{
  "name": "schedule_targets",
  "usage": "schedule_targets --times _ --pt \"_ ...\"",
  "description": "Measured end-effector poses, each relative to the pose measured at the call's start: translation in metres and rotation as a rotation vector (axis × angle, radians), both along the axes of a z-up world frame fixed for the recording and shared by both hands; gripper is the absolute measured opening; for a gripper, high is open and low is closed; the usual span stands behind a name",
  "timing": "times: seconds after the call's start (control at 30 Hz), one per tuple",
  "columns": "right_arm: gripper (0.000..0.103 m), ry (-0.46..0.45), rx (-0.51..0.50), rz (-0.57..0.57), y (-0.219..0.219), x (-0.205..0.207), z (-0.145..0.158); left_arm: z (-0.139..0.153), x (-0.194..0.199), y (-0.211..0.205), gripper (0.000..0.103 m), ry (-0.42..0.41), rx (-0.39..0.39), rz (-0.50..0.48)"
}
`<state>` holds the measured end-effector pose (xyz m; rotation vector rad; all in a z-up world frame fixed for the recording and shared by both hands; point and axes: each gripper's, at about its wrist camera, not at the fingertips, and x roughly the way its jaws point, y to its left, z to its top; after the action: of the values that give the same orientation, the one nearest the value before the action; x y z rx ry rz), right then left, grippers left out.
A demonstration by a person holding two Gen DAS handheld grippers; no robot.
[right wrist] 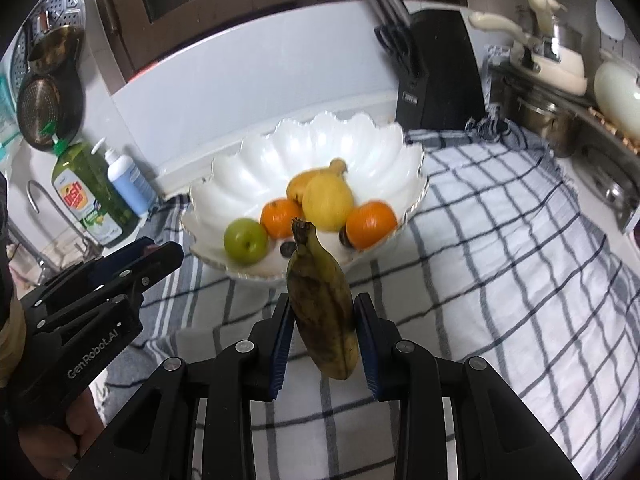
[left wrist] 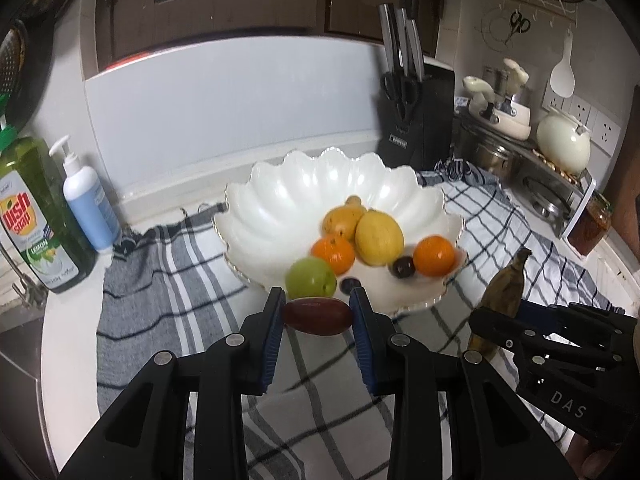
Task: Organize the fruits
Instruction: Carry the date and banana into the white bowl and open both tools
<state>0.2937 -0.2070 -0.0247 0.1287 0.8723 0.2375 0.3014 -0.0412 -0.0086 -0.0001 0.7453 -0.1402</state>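
A white scalloped bowl (left wrist: 276,200) stands on a checked cloth and holds a green apple (left wrist: 311,279), two oranges (left wrist: 434,255), a lemon (left wrist: 378,237), a yellow-orange fruit (left wrist: 342,218) and two small dark fruits (left wrist: 403,267). My left gripper (left wrist: 318,306) is shut on a dark red fruit (left wrist: 318,316) just in front of the bowl's near rim. My right gripper (right wrist: 323,312) is shut on a browned banana (right wrist: 322,308), held upright above the cloth in front of the bowl (right wrist: 320,140). The right gripper and banana (left wrist: 505,286) show at the right of the left wrist view.
A checked cloth (right wrist: 500,248) covers the counter. A dish soap bottle (left wrist: 38,212) and a pump bottle (left wrist: 88,204) stand at the left by the sink. A black knife block (left wrist: 420,116) stands behind the bowl. Pots and a kettle (left wrist: 562,144) are at the right.
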Motion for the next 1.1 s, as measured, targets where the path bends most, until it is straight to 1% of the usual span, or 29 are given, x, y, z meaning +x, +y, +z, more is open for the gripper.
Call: schedule_targets --times 0.3,0.57,0.73,0.97,1.1 --pt "0.032 -0.069 -0.026 -0.026 0.008 0.011 0.027 0.019 0.019 0.006 0.033 -0.043 -0.008 -0.001" --pt "0.032 -0.136 -0.079 -0.067 0.016 0.026 0.041 0.022 0.042 0.013 0.033 -0.056 -0.007 0.008" --pt "0.032 -0.148 -0.082 -0.091 0.018 0.039 0.040 0.018 0.055 0.015 0.033 -0.053 -0.011 0.001" --pt "0.032 -0.136 -0.083 -0.102 0.022 0.059 0.032 0.010 0.075 0.014 0.033 -0.040 -0.012 -0.017" --pt "0.032 -0.116 -0.084 -0.101 0.024 0.071 0.025 0.000 0.088 0.012 0.033 -0.015 -0.005 -0.018"
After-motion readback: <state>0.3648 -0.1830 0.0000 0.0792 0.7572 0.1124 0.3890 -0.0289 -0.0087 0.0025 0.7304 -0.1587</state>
